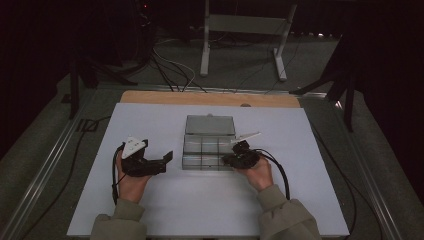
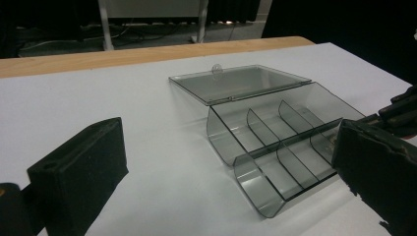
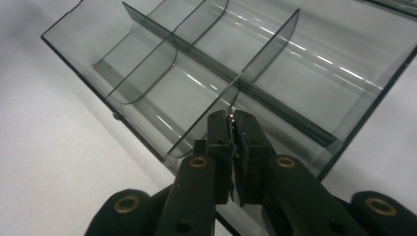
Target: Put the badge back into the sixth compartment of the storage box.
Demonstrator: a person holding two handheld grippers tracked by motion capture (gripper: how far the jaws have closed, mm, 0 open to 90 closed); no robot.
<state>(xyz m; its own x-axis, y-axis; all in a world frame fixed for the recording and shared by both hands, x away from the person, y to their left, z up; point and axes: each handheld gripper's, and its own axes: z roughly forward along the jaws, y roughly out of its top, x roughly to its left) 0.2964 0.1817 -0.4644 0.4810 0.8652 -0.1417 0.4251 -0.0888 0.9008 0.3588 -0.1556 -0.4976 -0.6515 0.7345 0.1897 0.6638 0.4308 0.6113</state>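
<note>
Organizer box [image 1: 208, 145] sits mid-surface [image 1: 150, 200], lid [image 1: 210, 125] already flipped open to the far side, compartments empty. Right hand-held gripper [image 3: 231, 114] pinches a divider [image 3: 216, 113]; left hand-held gripper [image 1: 162, 159] idles, jaws wide. Likely next: pulling or adjusting dividers.

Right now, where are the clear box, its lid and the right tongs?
clear box [image 1: 207, 152]: high view, divided tray.
lid [image 2: 238, 82]: left gripper view, flat open panel.
right tongs [image 3: 232, 120]: right gripper view, tips shut on a divider.

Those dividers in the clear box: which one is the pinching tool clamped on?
The right gripper pinches the cross divider nearest it, close to the box middle wall; the other stands untouched.
</note>
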